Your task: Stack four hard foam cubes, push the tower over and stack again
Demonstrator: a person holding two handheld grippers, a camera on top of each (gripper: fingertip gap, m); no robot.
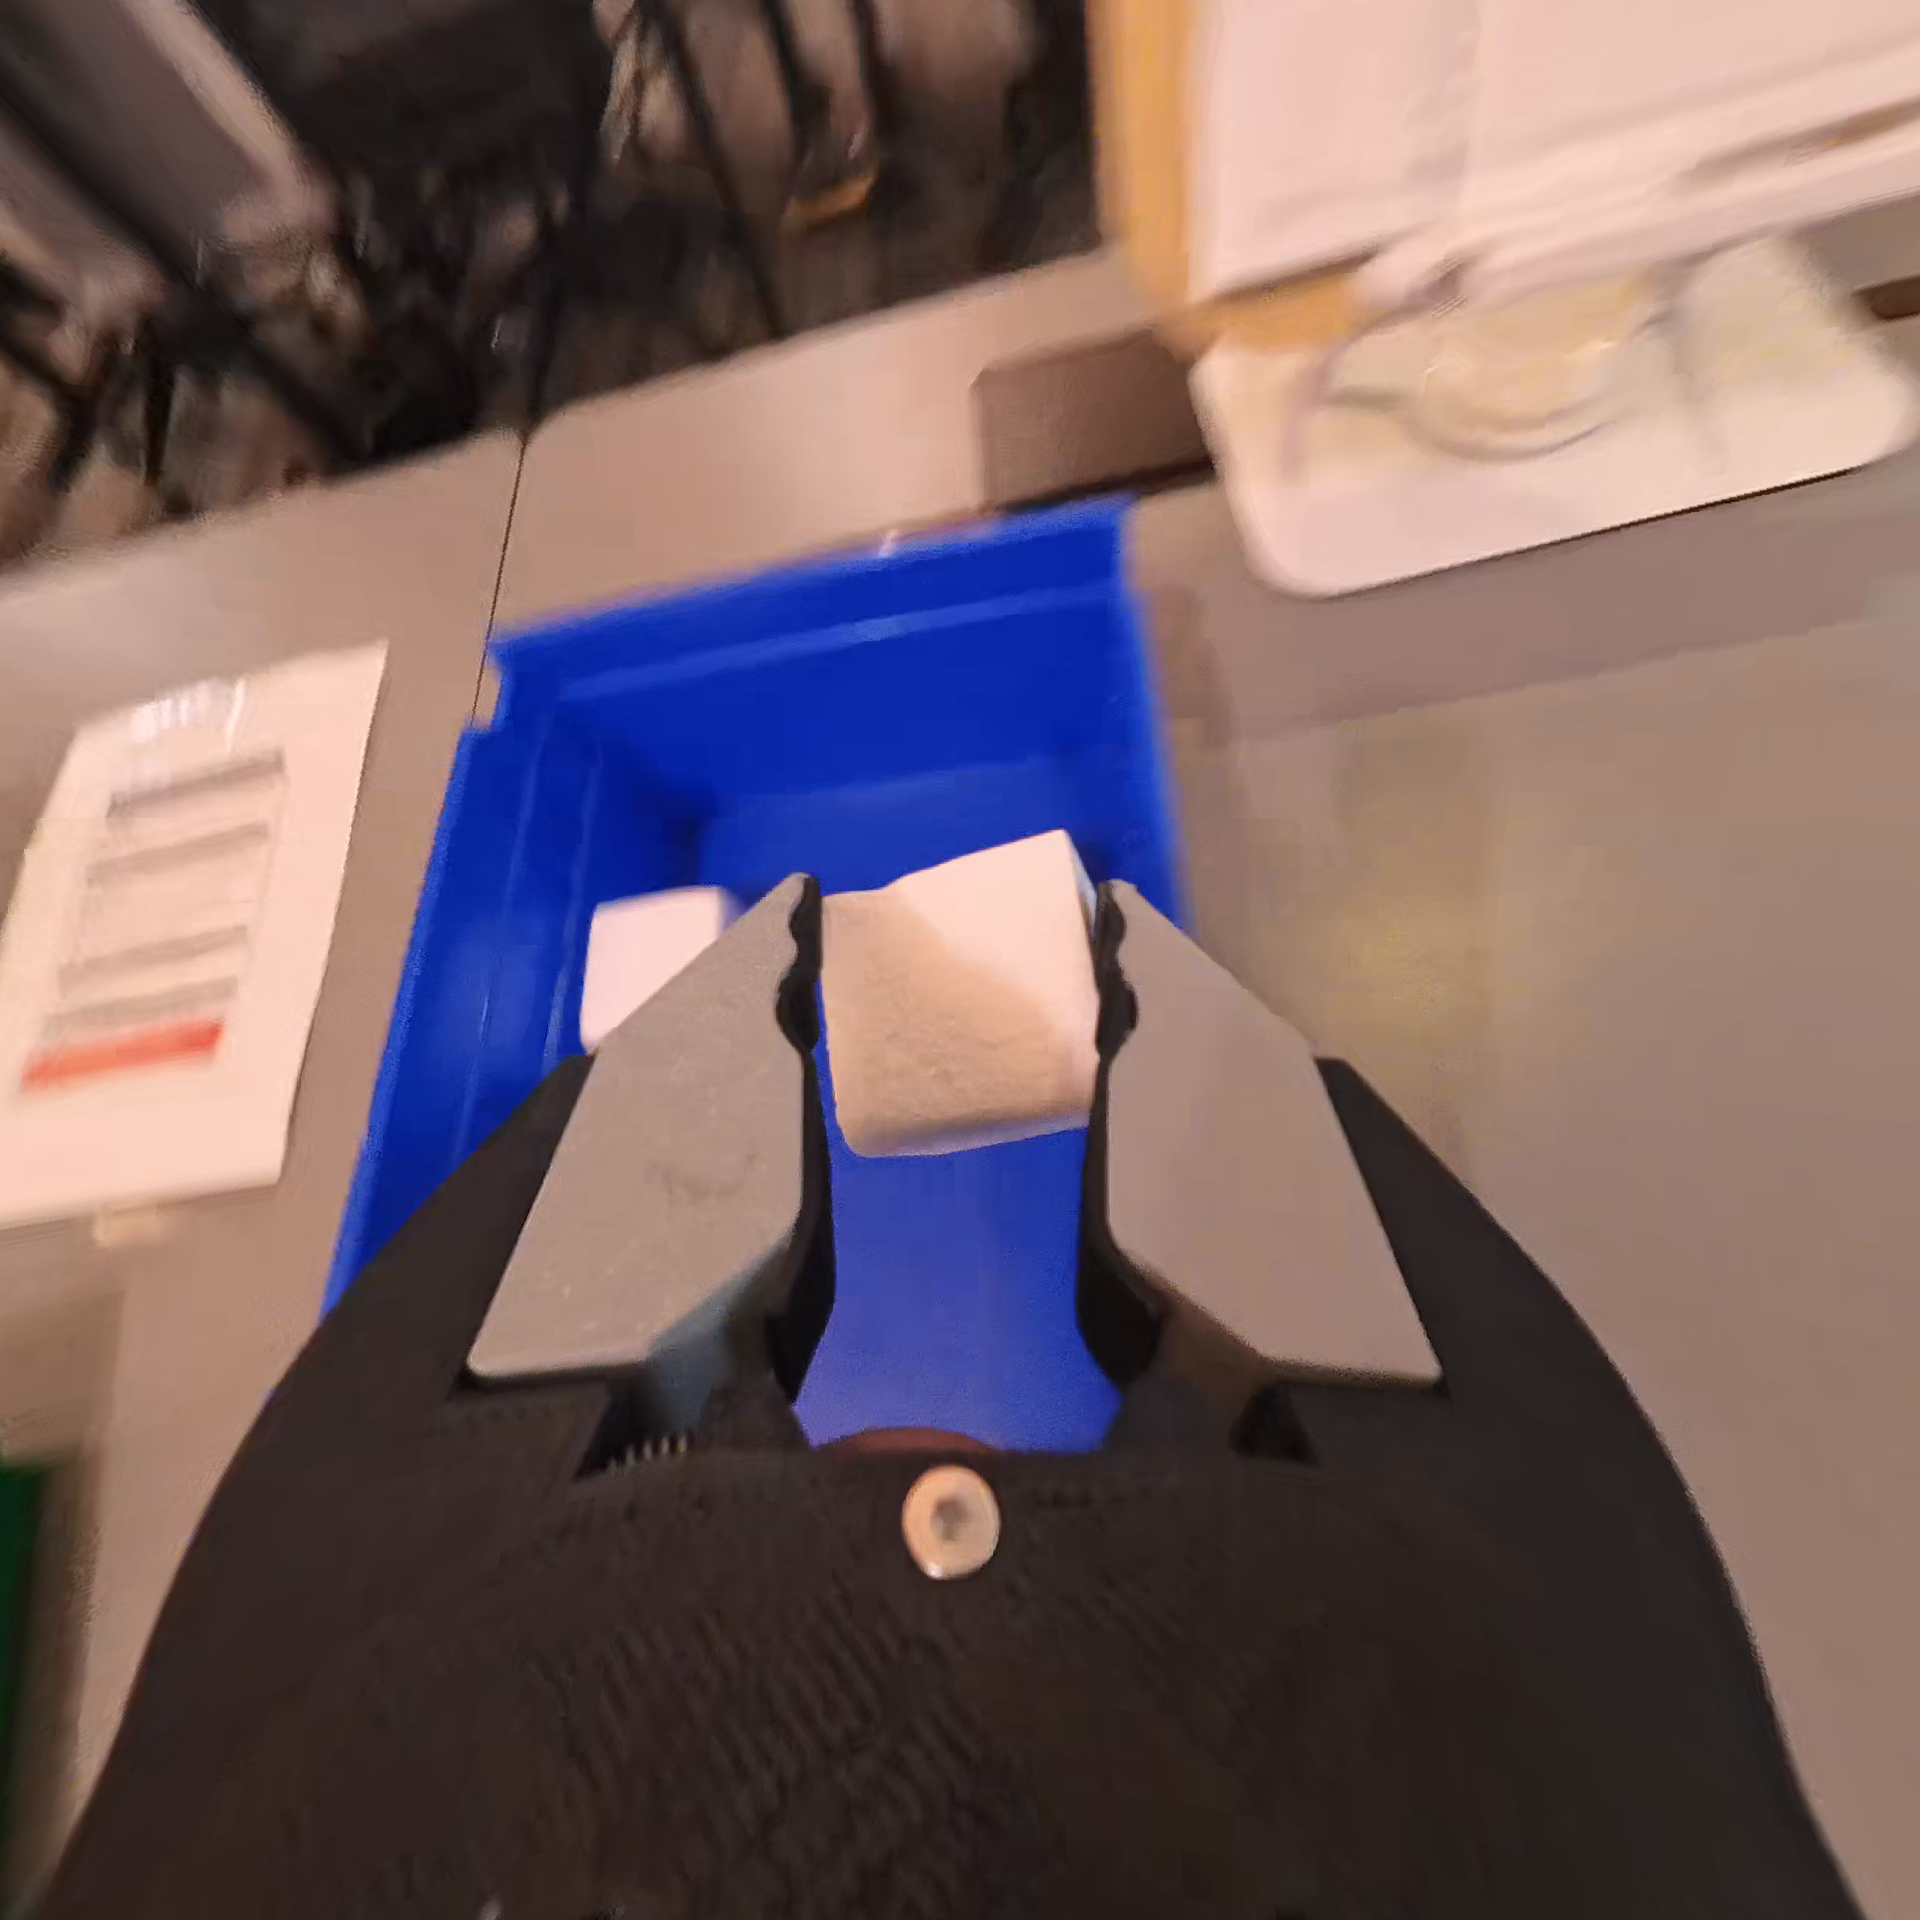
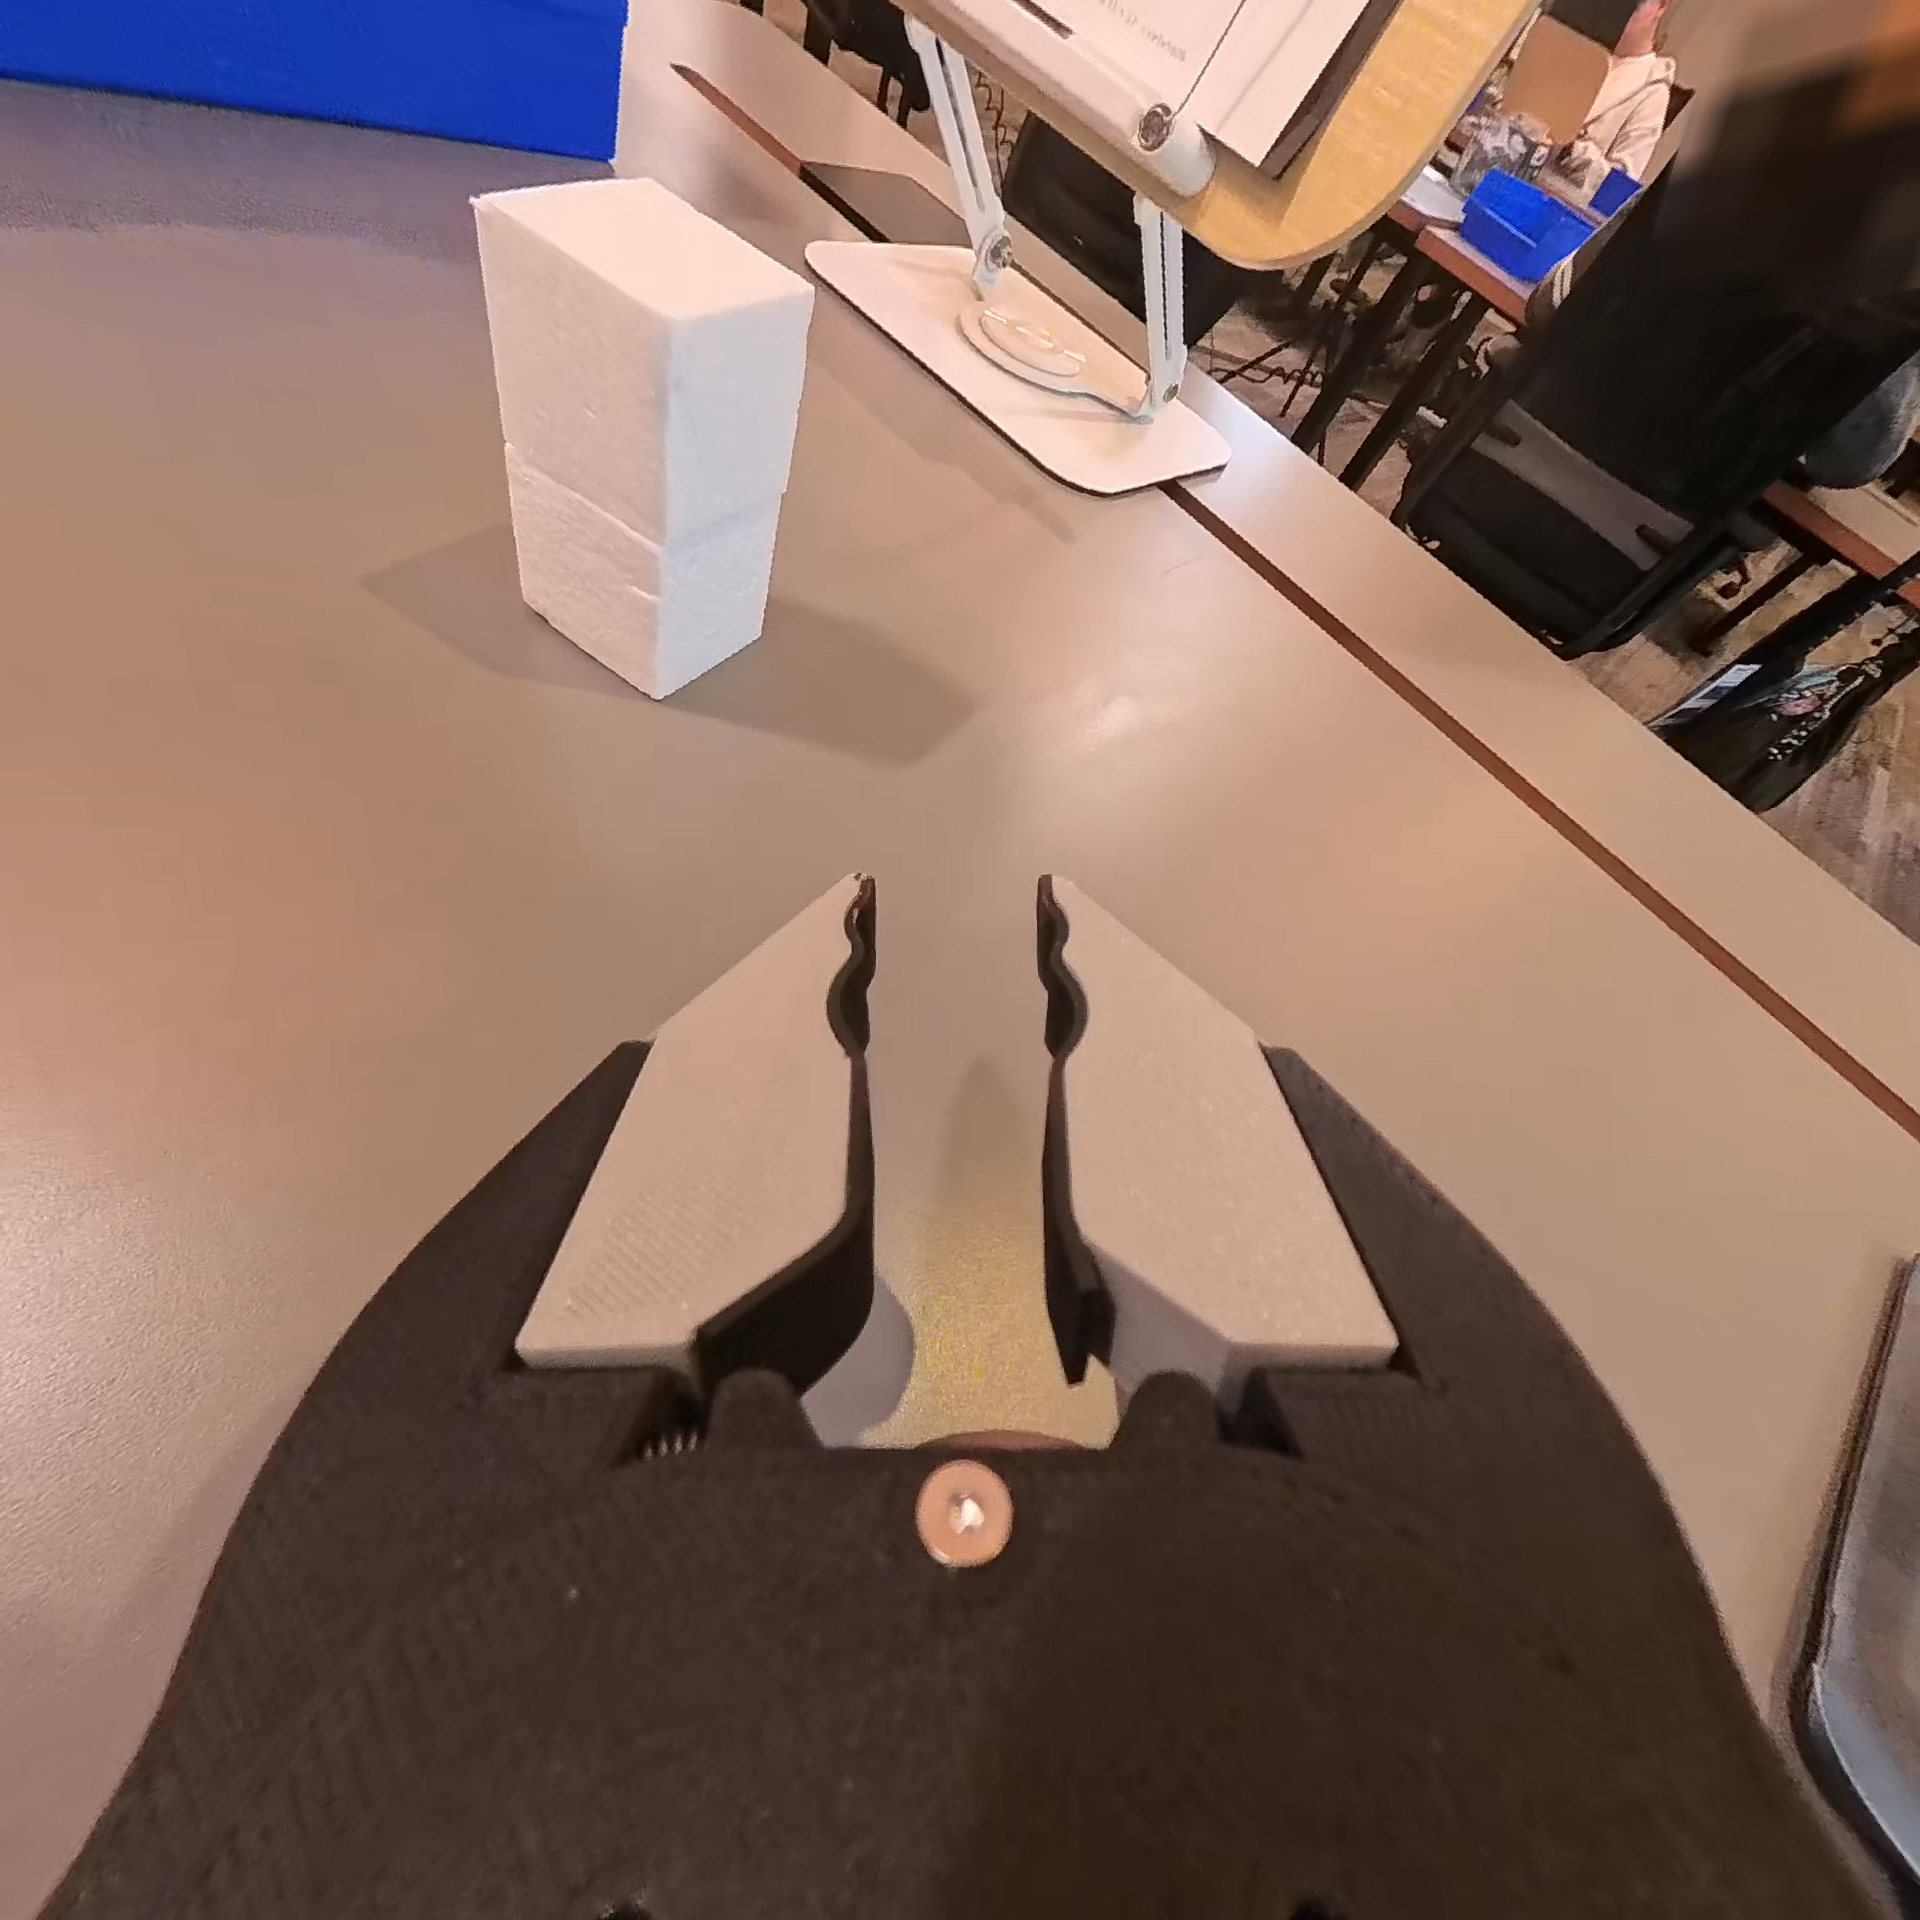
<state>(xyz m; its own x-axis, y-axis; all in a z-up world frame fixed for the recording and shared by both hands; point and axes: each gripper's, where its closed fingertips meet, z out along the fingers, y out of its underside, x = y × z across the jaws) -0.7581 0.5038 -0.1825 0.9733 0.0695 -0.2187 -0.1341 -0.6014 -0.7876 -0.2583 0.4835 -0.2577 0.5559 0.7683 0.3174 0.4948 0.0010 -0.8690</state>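
The table [image 2: 312,935] is grey and wide; a white stand [image 2: 1039,416] sits at its far edge, w/ a paper sheet [image 1: 177,935] seen in the left wrist view. A blue bin [image 1: 831,727] rests on the table, and the left gripper [image 1: 951,966] is seen above it. A stack [image 2: 644,447] of two white foam cubes stands upright on the table, well apart from the bin's wall [image 2: 312,62], edges approx. flush.

The right gripper [image 2: 951,966] hovers low over bare table, near side of the stack; its jaws are parted a little and nothing is held.

The left jaws are closed onto a cube [image 1: 956,1008], gripped on two opposite faces, tilted, lifted clear of the bin floor. A spare cube [image 1: 649,956] lies in the bin, just beside the left finger, partly hidden.

Step in hand, as judged: cube no. 3 is to be carried to the stack. The view is blurred, so speed is likely high; it should be slowed before placement. The cube should be levelled, squared w/ the top face, lowered straight down, then released only once seated flat. A sideways nudge could topple the light stack.
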